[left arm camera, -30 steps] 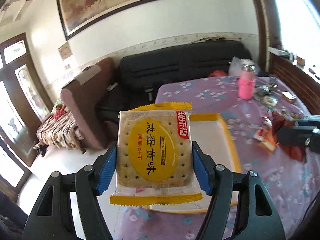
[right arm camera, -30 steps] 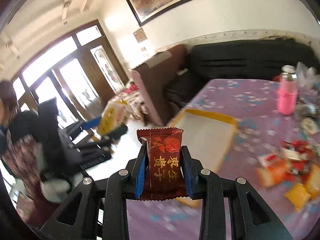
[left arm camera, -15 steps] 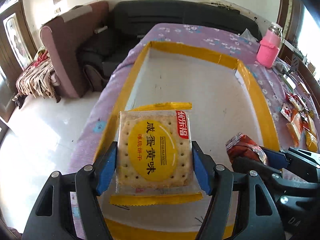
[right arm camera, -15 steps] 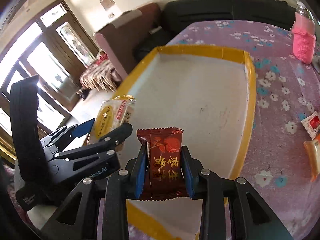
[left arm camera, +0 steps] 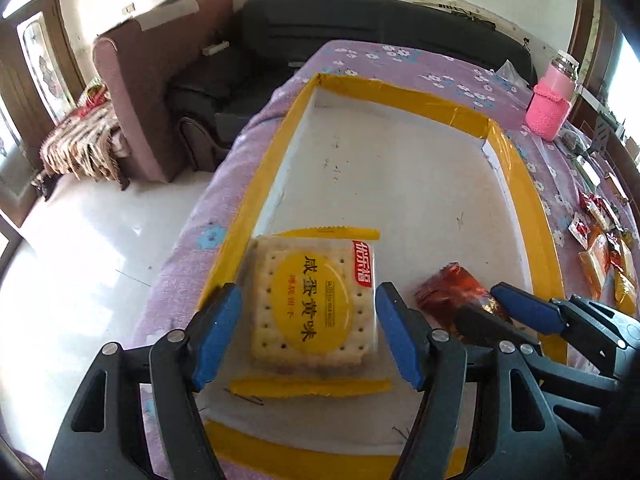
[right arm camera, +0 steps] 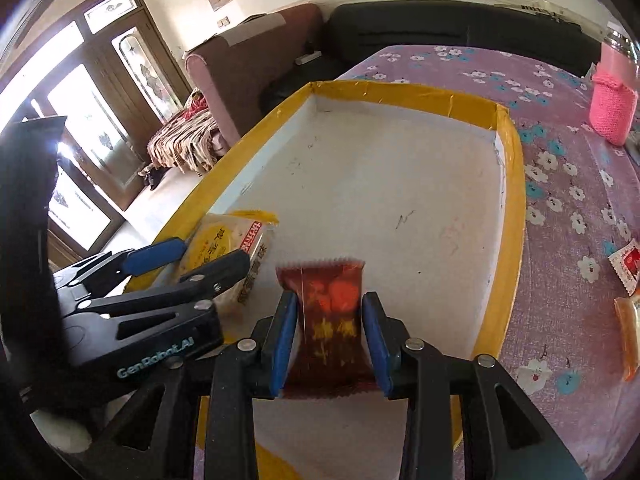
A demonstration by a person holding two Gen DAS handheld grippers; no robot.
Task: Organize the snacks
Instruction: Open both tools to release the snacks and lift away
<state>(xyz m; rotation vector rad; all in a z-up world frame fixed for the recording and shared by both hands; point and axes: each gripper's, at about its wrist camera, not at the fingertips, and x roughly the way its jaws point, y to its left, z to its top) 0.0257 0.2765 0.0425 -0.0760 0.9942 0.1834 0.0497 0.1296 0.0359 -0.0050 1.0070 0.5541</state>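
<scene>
While both tools hover low over the white, yellow-taped cardboard tray, the left tool stands open around the yellow square cracker packet lying inside. Right tool jaws are opening around the dark red snack wrapper.

Biscuit packet: "咸蛋黄味", red "优乐福" tab. Left gripper body: "GenRobot.AI".
</scene>
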